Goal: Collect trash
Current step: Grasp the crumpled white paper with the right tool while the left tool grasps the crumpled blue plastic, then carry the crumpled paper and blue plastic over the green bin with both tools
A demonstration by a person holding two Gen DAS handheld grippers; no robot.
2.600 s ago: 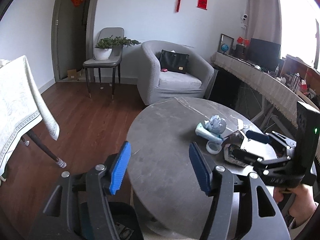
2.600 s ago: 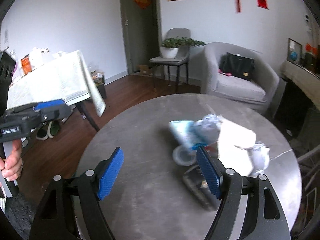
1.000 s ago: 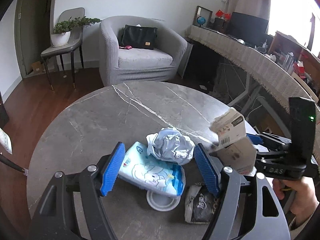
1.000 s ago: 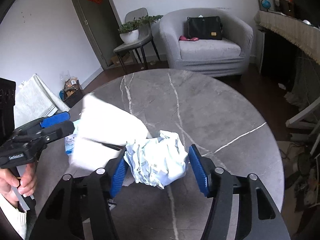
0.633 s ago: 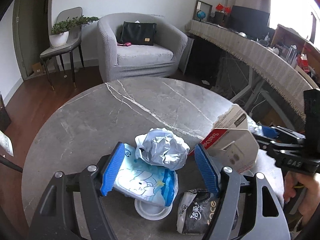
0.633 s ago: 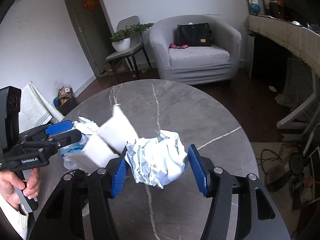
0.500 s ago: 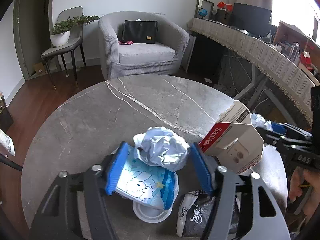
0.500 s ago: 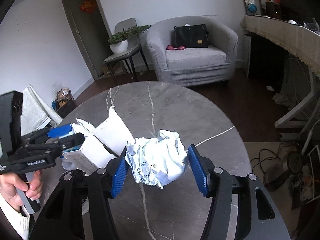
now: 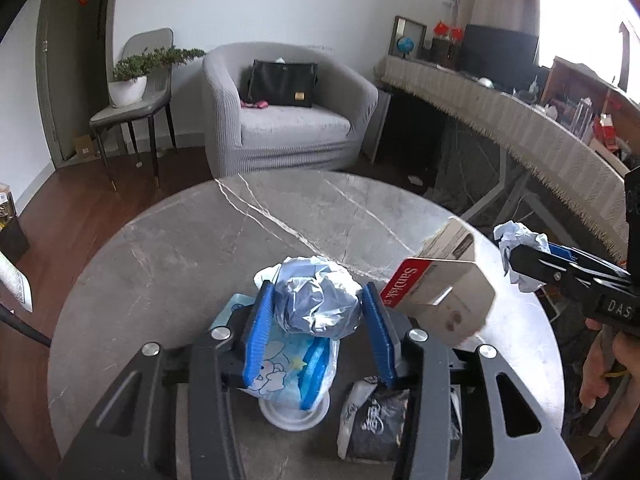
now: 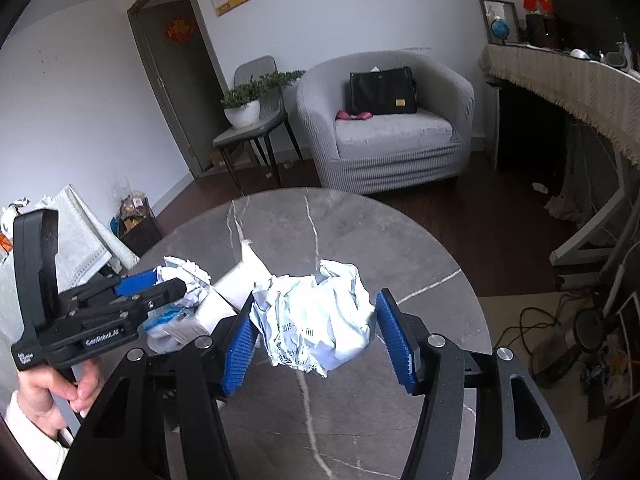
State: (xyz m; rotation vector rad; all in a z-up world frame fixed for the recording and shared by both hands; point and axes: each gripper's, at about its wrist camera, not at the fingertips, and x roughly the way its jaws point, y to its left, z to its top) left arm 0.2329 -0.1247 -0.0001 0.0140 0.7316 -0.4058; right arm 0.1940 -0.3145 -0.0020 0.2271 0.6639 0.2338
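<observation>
My left gripper (image 9: 318, 312) clamped a crumpled silvery-blue wrapper ball (image 9: 316, 300) above the marble surface (image 9: 180, 248); right gripper (image 10: 316, 338) pinched a wadded white printed paper (image 10: 314, 320) w/ jaws tight, lifted.

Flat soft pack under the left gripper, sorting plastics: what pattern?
Light blue pack with cartoon clouds; left wrist view.

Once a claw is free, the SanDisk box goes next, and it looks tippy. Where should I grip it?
Probably best to pinch the SanDisk box across its main body, from above, with one pad on the red-printed side and one on the opposite side. It sits tilted with its upper flap open, so the flap would likely bend or slip. The body offers flatter, firmer faces.
</observation>
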